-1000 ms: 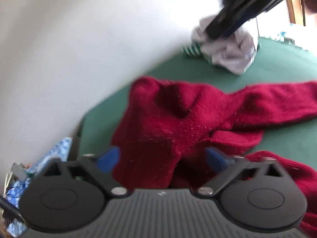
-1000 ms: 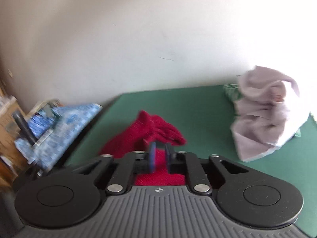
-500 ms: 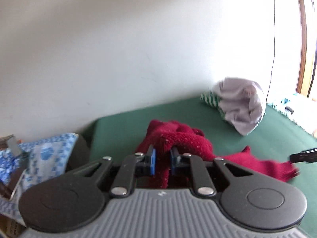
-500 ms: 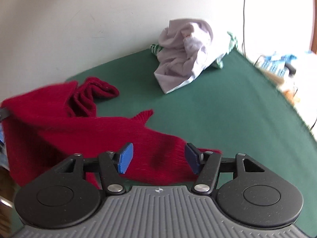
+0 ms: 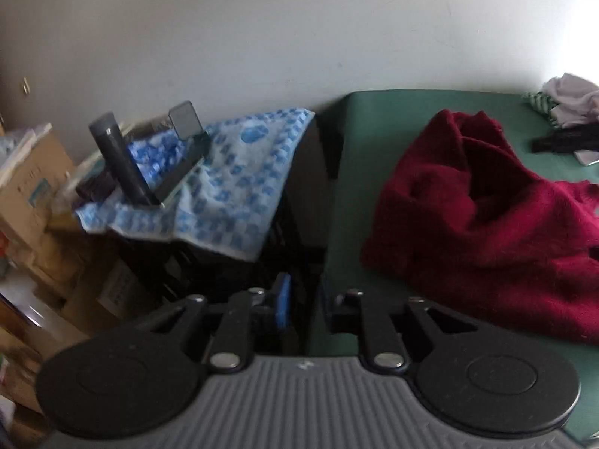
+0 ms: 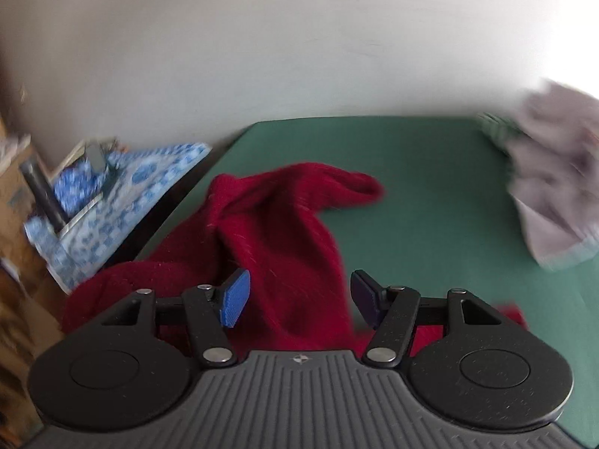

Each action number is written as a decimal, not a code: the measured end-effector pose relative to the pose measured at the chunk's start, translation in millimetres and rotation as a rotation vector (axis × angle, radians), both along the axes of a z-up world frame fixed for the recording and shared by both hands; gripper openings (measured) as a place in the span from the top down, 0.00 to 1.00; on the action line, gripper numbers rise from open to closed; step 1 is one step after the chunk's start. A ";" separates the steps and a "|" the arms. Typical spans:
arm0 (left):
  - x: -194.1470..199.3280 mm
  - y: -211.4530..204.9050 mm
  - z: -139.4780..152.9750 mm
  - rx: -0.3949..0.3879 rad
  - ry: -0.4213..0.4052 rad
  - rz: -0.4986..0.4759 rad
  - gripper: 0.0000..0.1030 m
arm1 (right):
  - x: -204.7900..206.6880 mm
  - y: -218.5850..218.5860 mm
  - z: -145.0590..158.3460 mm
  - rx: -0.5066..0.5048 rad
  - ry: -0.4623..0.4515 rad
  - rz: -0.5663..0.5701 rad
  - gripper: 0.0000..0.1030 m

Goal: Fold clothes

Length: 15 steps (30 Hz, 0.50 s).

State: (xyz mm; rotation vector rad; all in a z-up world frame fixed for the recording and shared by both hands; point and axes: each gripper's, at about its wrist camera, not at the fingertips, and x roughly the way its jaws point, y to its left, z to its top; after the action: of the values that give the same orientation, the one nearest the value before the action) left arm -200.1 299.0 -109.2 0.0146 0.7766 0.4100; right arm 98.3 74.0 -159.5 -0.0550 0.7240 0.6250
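Right wrist view: right gripper (image 6: 297, 299) gapes over the crumpled red sweater (image 6: 277, 232) near the table's (image 6: 430, 172) left edge; left gripper (image 5: 303, 301), jaws just parting and empty, hangs off that edge. Judged mid-spreading; next, regrip a hem.

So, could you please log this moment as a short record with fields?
surface: green table
garment: red sweater, rumpled on the table's left part
other laundry: pale crumpled cloth, far right
left hand-held gripper: jaws have just been opening, nothing between, over table's left edge
right hand-held gripper: open over the sweater, not gripping
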 end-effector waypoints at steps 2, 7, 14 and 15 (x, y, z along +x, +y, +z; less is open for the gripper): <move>3.7 -17.5 2.0 -0.016 -0.043 -0.039 0.25 | 16.6 35.8 -15.7 -0.121 -0.035 -0.001 0.38; 43.3 -67.7 -6.1 -0.084 -0.096 -0.200 0.04 | 38.0 60.9 -39.9 -0.166 0.045 0.030 0.87; 130.7 -65.0 -55.9 -0.223 0.034 -0.185 0.06 | 7.9 -7.0 22.7 -0.054 -0.094 -0.047 0.93; 140.2 -62.2 -62.6 -0.212 0.055 -0.165 0.09 | 0.7 -19.8 31.2 -0.060 -0.125 -0.067 0.94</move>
State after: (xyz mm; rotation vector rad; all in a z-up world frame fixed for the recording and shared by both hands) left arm -59.8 236.8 -171.7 -0.1077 0.8627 0.1698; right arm 99.0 54.1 -128.3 -0.1239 0.6208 0.5308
